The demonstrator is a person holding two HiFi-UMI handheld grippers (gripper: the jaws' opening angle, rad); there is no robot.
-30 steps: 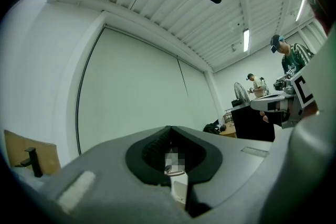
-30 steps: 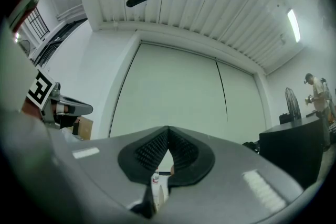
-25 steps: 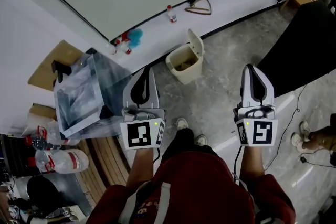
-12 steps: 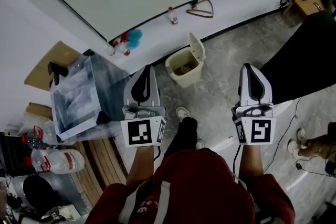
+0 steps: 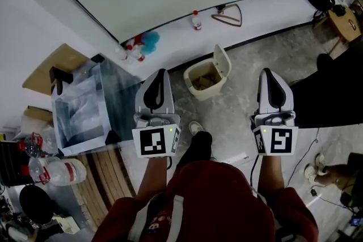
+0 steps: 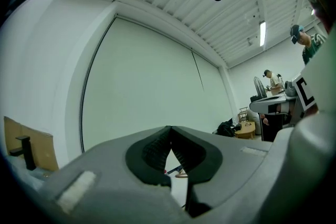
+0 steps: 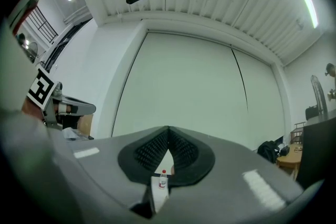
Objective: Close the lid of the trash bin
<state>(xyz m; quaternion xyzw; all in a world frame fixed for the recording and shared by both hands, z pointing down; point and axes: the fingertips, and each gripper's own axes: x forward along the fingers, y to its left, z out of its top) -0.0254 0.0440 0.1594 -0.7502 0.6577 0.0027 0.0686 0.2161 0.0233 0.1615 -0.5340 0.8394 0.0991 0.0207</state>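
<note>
Head view alone shows open trash bin (image 5: 202, 90); left gripper (image 5: 161, 72) and right gripper (image 5: 268, 71) closed

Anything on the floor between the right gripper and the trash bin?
No. In the head view, only bare grey floor shows between the right gripper and the trash bin, whose lid stands open.

Nothing readable for you: left marker (image 5: 155, 142) and right marker (image 5: 279, 141) are patterns only; bottle (image 5: 196, 20) label too small.
</note>
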